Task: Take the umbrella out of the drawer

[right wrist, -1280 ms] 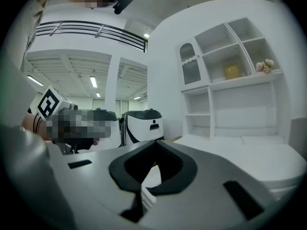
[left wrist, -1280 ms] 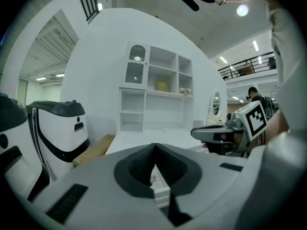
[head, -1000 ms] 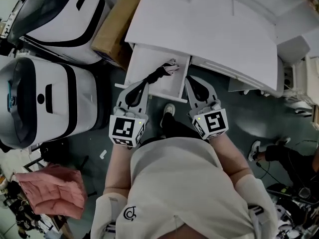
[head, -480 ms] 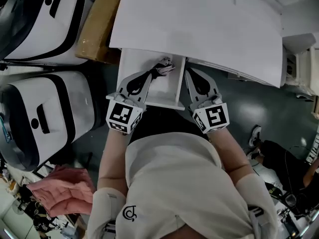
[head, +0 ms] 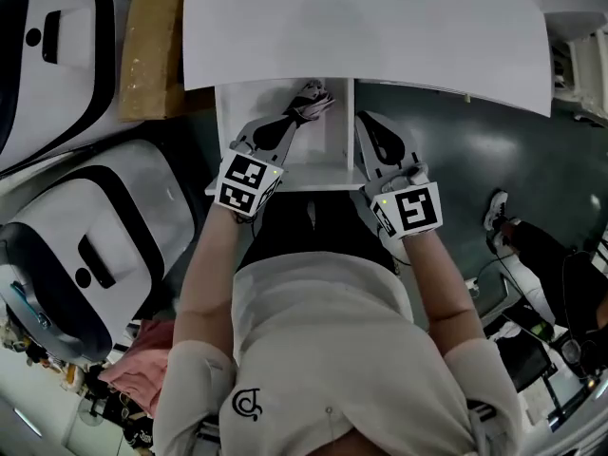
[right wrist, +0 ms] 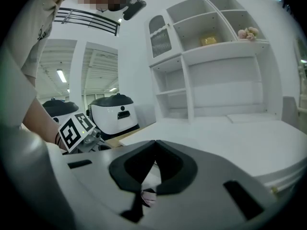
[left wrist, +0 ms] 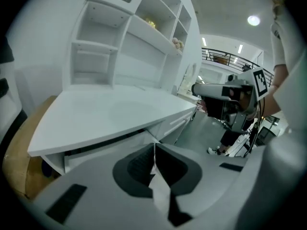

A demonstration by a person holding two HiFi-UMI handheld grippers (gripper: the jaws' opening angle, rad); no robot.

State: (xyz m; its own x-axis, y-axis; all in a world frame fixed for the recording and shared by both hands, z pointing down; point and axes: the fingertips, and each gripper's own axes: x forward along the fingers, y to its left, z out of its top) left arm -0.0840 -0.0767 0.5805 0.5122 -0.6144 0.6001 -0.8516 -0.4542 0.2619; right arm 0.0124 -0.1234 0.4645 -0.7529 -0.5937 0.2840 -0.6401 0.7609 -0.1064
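The white drawer point(head: 237, 103) stands pulled out from under the white desk point(head: 380, 27). A folded dark, patterned umbrella point(head: 312, 101) lies at the drawer's back right. My left gripper point(head: 302, 117) reaches into the drawer, its shut tips right beside the umbrella; I cannot tell if they touch it. In the left gripper view the left gripper point(left wrist: 154, 146) has its jaws together with nothing between them. My right gripper point(head: 364, 120) hangs just outside the drawer's right wall. In the right gripper view the right gripper point(right wrist: 156, 143) is shut too, and a small pinkish scrap point(right wrist: 148, 196) shows below its jaws.
Two big white machines with black bands point(head: 104, 236) point(head: 38, 65) stand on the left, beside a cardboard box point(head: 147, 46). A pink cloth point(head: 142, 364) lies at the lower left. Another person's shoe point(head: 499, 207) is on the floor at right. White shelves point(right wrist: 216, 56) rise above the desk.
Both grippers have sunk towards the drawer, the left one farther and tipped more downward. The head view has swung so that the desk now lies square across the top.
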